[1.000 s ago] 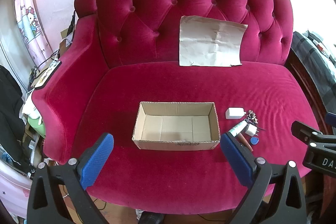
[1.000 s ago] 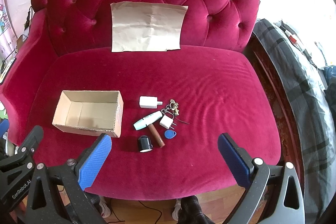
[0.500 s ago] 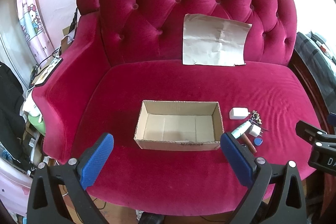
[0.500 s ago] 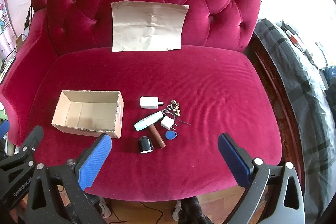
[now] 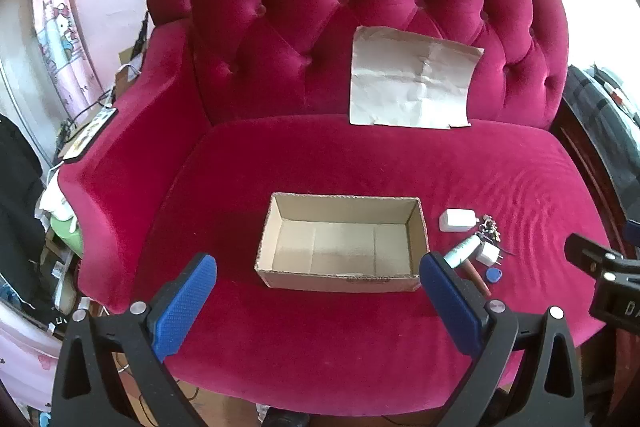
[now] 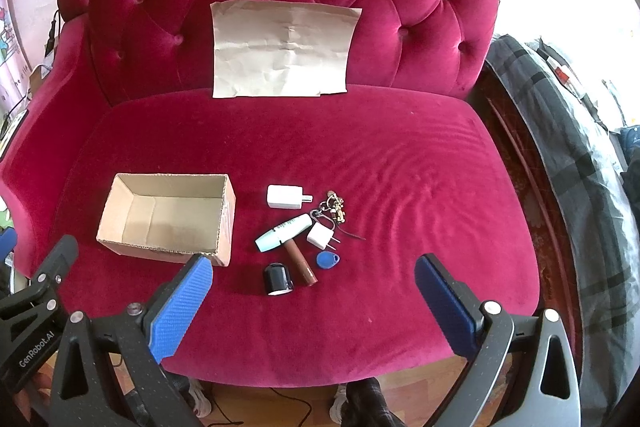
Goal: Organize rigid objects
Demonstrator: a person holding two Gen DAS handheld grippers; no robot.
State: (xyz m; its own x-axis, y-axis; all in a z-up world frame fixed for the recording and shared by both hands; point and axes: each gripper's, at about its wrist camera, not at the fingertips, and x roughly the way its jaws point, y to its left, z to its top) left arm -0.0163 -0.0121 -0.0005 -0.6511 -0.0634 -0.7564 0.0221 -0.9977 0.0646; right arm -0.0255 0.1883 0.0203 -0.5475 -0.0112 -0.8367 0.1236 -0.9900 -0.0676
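An empty open cardboard box [image 5: 340, 243] [image 6: 168, 217] sits on the red sofa seat [image 6: 360, 155]. Right of it lies a cluster: a white charger [image 6: 285, 196], a bunch of keys [image 6: 334, 207], a pale green tube [image 6: 284, 233], a white plug [image 6: 320, 235], a brown stick [image 6: 301, 263], a blue key fob [image 6: 327, 260] and a black cylinder [image 6: 277, 279]. My left gripper [image 5: 316, 301] is open and empty, in front of the box. My right gripper [image 6: 314, 301] is open and empty, in front of the cluster.
A creased brown paper sheet [image 6: 282, 49] leans on the tufted sofa back. A dark plaid blanket [image 6: 572, 147] lies right of the sofa. Clutter and a pink curtain [image 5: 60, 39] stand left of the armrest. Wooden floor shows below the seat's front edge.
Both views have shifted slightly, with the box and cluster sitting a little lower and nearer. Both grippers stay open. No object on the seat has moved.
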